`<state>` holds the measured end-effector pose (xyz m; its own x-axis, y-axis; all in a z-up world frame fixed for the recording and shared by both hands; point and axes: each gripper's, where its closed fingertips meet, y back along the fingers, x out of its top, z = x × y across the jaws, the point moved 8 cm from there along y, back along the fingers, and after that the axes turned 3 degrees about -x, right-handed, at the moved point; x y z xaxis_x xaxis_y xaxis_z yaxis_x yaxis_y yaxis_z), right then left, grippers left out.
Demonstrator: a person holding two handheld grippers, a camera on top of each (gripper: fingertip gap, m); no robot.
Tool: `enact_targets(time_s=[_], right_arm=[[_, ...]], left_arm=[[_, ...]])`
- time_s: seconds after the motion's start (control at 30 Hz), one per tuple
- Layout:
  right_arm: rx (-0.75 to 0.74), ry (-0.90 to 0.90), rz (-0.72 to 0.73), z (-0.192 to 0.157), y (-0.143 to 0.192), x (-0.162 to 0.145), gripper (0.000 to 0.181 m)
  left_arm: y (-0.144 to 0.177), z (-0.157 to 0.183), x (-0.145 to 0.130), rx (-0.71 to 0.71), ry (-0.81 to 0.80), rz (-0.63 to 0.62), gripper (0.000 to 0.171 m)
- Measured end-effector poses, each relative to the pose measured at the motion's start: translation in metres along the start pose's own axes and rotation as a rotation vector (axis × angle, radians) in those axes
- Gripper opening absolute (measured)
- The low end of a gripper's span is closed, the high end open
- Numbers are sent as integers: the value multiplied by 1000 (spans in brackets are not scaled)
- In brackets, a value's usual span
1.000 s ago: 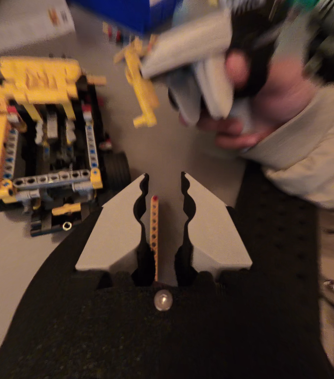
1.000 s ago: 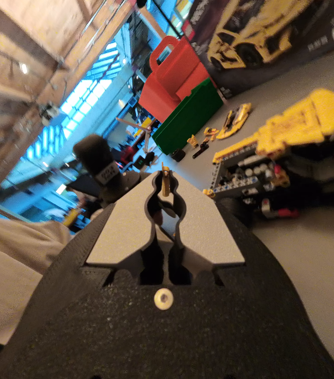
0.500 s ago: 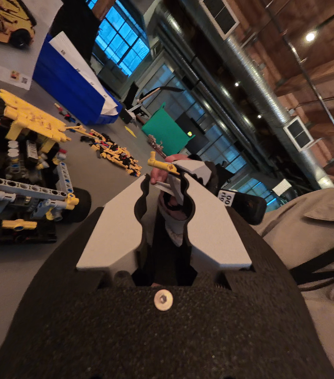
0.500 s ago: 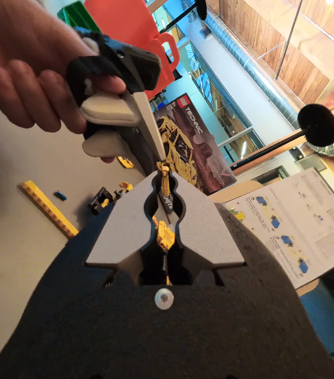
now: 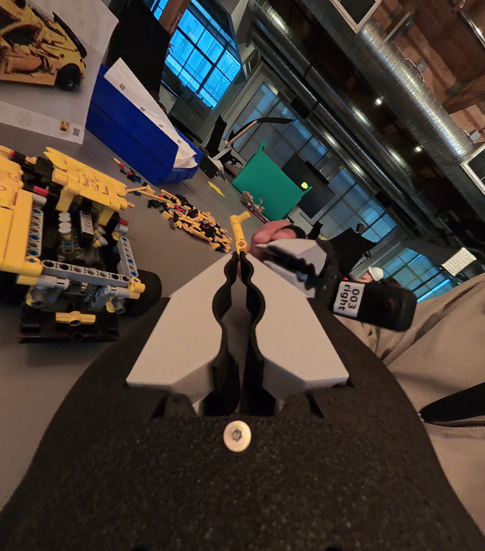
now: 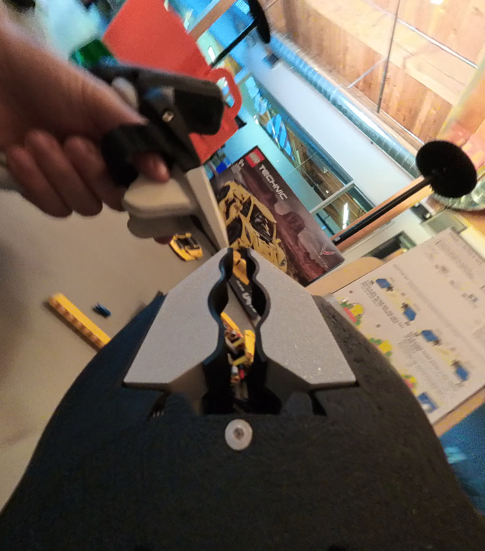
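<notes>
Closing your left tool (image 5: 239,255) on the yellow angled connector (image 5: 238,232), which half a second ago only your right tool (image 6: 239,253) pinched, you hold it above the bench (image 5: 11,387) near the half-built yellow car (image 5: 56,238), while the right stands narrowly parted around it, grip unclear.

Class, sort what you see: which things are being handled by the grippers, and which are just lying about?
In hand: yellow connector piece, pinched in left gripper; right gripper beside it.
Lying about: part-built yellow car, loose parts pile, blue bin, instruction sheet, yellow beam.
</notes>
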<state>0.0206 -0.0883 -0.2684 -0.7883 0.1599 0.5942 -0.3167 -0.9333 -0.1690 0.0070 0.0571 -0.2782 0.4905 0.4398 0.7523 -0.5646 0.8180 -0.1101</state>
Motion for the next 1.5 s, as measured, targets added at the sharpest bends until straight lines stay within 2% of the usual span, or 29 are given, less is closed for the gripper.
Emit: enact_targets(time_s=[0.07, 0.13, 0.17, 0.27, 0.33, 0.4, 0.57, 0.83, 0.87, 0.93, 1.03, 1.1, 1.27, 1.3, 1.37, 1.43, 1.5], right_arm=[[18, -294, 6, 14, 3, 0, 18], [104, -720, -20, 35, 2, -11, 54], [154, -926, -11, 44, 2, -20, 57], [432, -1408, 113, 49, 0, -36, 49], [543, -1549, 129, 44, -4, -40, 43], [605, -1562, 148, 42, -5, -36, 31], [613, -1578, 152, 41, -4, -37, 13], [567, -1524, 118, 43, -2, -39, 7], [569, -1529, 116, 43, -2, -40, 7], [571, -1539, 84, 41, -2, -42, 7], [590, -1490, 49, 36, -4, -38, 6], [615, -1491, 31, 33, -6, -37, 7], [640, -1569, 59, 35, -8, -38, 6], [609, -1619, 98, 39, -7, -41, 6], [448, -1807, 216, 66, 10, -73, 5], [332, -1843, 193, 85, 32, -98, 5], [364, -1788, 96, 92, 39, -103, 6]], left_arm=[[1, 1, 1, -5, -13, -2, 0], [1, 7, 2, -50, -33, 9, 0], [0, 11, 3, -77, -53, 16, 0], [-3, 19, 3, -113, -99, 23, 0], [-5, 20, 3, -144, -82, 35, 0], [-6, 22, 2, -159, -80, 31, 0], [-11, 24, -4, -141, -119, -25, 0], [-12, 25, -3, -134, -119, 10, 1], [-13, 24, -2, -113, -130, 9, 4], [-16, 26, -2, -101, -143, -4, 24], [-22, 26, -7, -33, -231, -47, 22], [-24, 27, -8, -21, -246, -51, 8], [-23, 28, -4, -10, -251, -8, 5], [-21, 27, -2, -16, -234, 30, 5], [4, 20, 13, -28, -154, 196, 5], [28, 10, 23, -58, -55, 301, 5], [20, 17, 20, -83, -101, 243, 5]])
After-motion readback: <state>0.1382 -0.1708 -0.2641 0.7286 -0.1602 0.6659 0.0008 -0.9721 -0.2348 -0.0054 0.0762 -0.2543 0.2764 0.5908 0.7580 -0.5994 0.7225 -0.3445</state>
